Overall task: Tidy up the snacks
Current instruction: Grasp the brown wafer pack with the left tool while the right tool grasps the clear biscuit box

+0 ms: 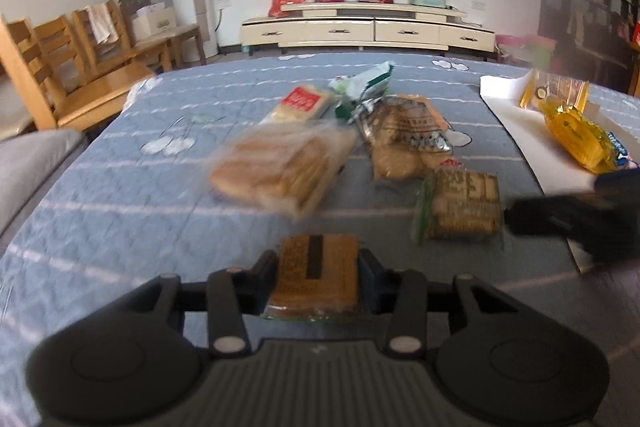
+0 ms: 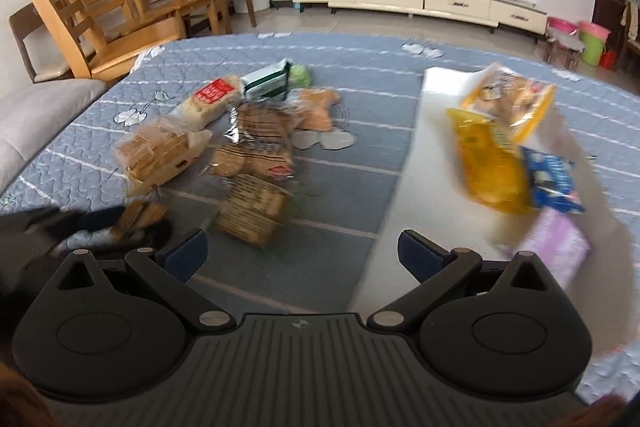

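My left gripper [image 1: 318, 273] is shut on a small brown biscuit packet [image 1: 316, 273] and holds it above the blue quilted cloth [image 1: 120, 195]. My right gripper [image 2: 302, 253] is open and empty, above the cloth beside a white tray [image 2: 404, 163]. A pile of snack packets lies mid-cloth: a bread bag [image 1: 280, 167], a red-labelled cracker pack [image 1: 302, 103], a green-white pack [image 1: 366, 79], a cookie bag [image 1: 408, 137] and a brown biscuit packet [image 1: 464, 205]. The tray holds yellow bags [image 2: 492, 163], a blue pack [image 2: 554, 183] and a pale purple pack [image 2: 560, 247].
Wooden chairs [image 1: 72, 67] stand at the far left and a grey cushion [image 1: 28, 163] lies at the left edge. A cream TV cabinet [image 1: 368, 31] lines the back wall. Pink and green buckets [image 2: 592, 41] stand on the floor at the right.
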Tool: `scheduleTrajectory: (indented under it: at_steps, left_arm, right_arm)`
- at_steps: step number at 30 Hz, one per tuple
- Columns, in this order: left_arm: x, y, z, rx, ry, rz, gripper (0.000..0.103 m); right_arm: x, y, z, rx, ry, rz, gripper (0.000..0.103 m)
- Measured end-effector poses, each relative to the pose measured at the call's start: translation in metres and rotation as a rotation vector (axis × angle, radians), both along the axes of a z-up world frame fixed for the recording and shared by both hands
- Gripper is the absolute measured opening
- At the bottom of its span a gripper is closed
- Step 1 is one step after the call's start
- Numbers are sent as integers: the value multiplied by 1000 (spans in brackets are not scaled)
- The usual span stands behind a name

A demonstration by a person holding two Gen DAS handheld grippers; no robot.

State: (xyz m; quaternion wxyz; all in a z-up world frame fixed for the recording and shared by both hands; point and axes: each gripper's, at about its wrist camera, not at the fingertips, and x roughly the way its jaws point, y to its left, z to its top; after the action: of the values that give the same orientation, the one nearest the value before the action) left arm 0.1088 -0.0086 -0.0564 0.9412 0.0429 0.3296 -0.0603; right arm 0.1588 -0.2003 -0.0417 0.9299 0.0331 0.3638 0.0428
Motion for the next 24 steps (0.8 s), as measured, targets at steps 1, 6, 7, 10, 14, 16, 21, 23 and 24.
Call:
scheduleTrajectory:
  at_steps: [1,6,7,10,14,16,21,23,24]
  left_arm:
    - [-7,5,1,-9,1,7,43]
    - [-23,26,10,-18,-17,46,43]
    - [-25,31,13,-23,-24,53,43]
    - [-25,39,18,-29,-42,78,43]
    - [-25,43,22,-43,-59,91,43]
    - [-26,43,25,-49,-66,96,43]
    - [-32,42,33,-58,-86,100,43]
    - [-35,42,37,-62,-92,98,43]
    - [-37,41,39,-62,-98,99,43]
  right_arm:
    - [6,4,-2,1,9,-4,103]
    - [41,27,-21,19,78,-29,103]
    - [46,31,-25,22,90,-35,103]
    - [56,43,-34,-11,89,-60,103]
    - [54,50,-31,-58,58,-60,71]
    - [48,46,-28,-29,61,-45,68]
    - [18,35,-13,-36,33,-6,64]
    - [2,34,-8,-43,16,11,64]
    - [-6,32,-4,-49,5,18,64]
